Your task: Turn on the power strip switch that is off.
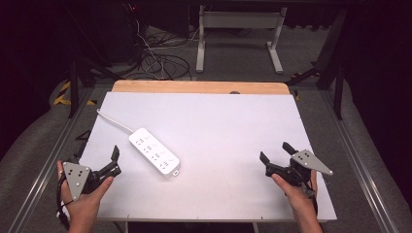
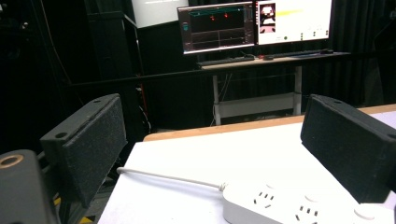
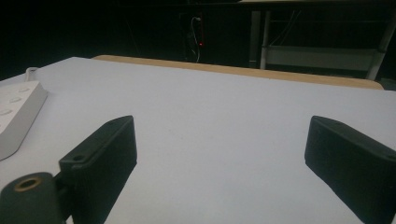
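We log a white table [image 1: 233, 145] with a wooden strip along its far edge. A white power strip [image 1: 154, 152] lies flat on the left half of the table, set diagonally, its white cord [image 1: 114, 121] running off toward the far left corner.

Left gripper [image 1: 115, 161]: we see it held in the person's left hand [image 1: 85, 199] at the near left corner of the table, grey three-cornered plate on top, jaws spread wide with nothing between them. It sits just beside the near end of the power strip, apart from it. In the left gripper view the two black padded jaws stand far apart, and the power strip [image 2: 299, 205] with its sockets lies low between them; its cord [image 2: 168, 177] trails off to the left across the table.

Right gripper [image 1: 276, 153]: held in the right hand [image 1: 299, 191] near the right edge of the table, well apart from the power strip. Its jaws are likewise spread, gripping nothing. In the right gripper view we note bare table between the jaws and one end of the power strip [image 3: 16, 116] at the left edge.

Beyond the table, the left gripper view shows two lit monitors [image 2: 254, 23] on a desk.
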Demonstrator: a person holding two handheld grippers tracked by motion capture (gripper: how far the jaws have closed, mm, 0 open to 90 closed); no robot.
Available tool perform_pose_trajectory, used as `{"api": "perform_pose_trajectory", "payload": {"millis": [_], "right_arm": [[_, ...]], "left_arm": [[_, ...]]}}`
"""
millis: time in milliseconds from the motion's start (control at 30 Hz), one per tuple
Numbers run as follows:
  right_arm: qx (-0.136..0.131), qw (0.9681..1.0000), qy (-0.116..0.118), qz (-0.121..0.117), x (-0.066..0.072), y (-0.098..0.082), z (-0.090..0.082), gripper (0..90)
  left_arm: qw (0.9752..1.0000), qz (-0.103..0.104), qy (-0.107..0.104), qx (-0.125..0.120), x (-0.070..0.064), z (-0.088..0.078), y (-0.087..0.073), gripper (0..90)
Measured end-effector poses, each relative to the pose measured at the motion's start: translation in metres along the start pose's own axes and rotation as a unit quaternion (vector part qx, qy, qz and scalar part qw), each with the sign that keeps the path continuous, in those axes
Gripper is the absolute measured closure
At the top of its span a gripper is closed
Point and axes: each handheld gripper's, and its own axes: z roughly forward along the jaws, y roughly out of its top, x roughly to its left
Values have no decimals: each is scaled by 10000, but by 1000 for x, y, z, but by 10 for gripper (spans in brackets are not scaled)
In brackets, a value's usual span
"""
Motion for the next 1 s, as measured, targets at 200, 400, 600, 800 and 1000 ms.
{"api": "perform_pose_trajectory", "payload": {"millis": [200,400,600,800,1000], "right_arm": [[10,10000,9,1,0,0,0,97],[-6,10000,2,-5,-2,-1,-1,96],[1,10000,2,-2,-2,-1,0,96],[1,10000,9,-3,-1,-1,0,97],[18,10000,10,-19,-1,-1,0,96]], "left_arm": [[10000,0,15,4,1,0,0,74],[10000,-3,0,2,0,1,-1,74],[10000,-13,-10,34,1,1,-1,74],[10000,-8,-1,33,1,2,-1,75],[10000,-15,-7,32,1,2,-2,76]]}}
